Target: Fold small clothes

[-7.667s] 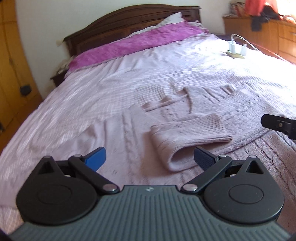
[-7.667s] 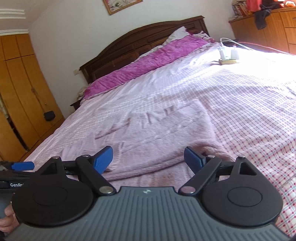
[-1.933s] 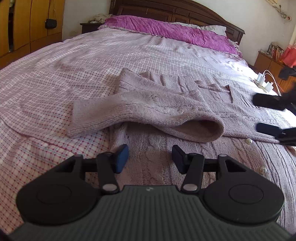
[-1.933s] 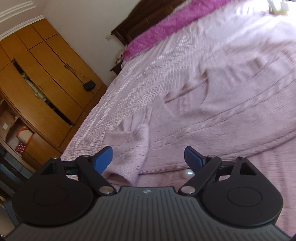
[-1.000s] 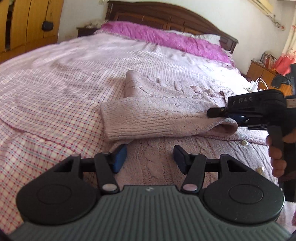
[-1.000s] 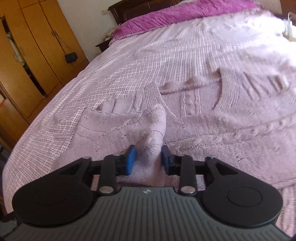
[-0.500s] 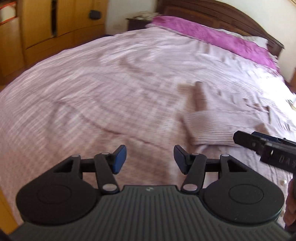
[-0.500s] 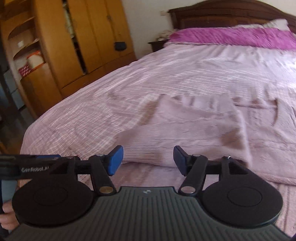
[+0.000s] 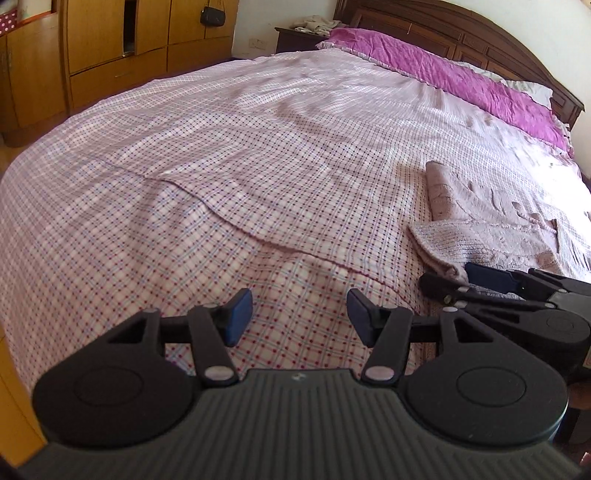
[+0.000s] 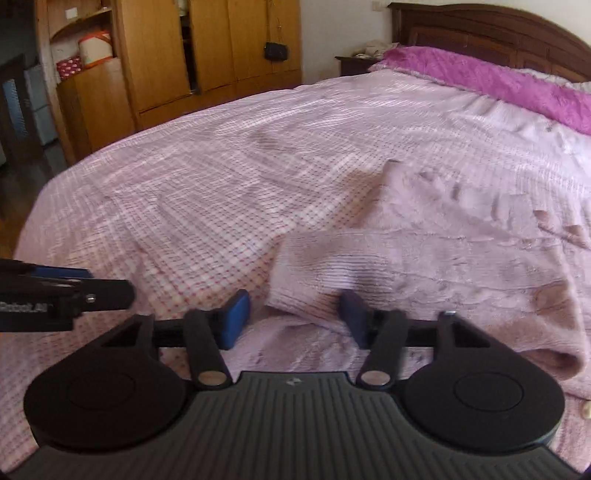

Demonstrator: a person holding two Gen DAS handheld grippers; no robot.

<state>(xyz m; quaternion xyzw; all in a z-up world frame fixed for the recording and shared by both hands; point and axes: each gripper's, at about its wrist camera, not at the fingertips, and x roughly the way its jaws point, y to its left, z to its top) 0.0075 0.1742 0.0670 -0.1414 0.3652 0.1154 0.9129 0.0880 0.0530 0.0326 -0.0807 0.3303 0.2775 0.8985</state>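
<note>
A pale pink knitted cardigan (image 9: 491, 236) lies flat on the checked bedsheet (image 9: 221, 184), with a sleeve folded across its body. In the right wrist view the sleeve's ribbed cuff (image 10: 314, 269) lies just ahead of my right gripper (image 10: 293, 317). That gripper is open, and the cuff's lower edge sits between its fingers without being pinched. In the left wrist view the right gripper (image 9: 460, 280) shows at the cuff's corner. My left gripper (image 9: 300, 314) is open over bare sheet, left of the cardigan, holding nothing. It also shows as the left gripper (image 10: 103, 282) at the left edge.
A purple pillow cover (image 9: 461, 81) and a dark wooden headboard (image 10: 498, 33) line the far end of the bed. Wooden wardrobes (image 10: 184, 55) and a nightstand (image 10: 354, 62) stand beyond the bed's left side. The bed edge drops off close to my left gripper.
The right gripper, shut on the sleeve a second ago, has let it go across the cardigan and moved to the cuff. The left gripper has swung left over bare sheet.
</note>
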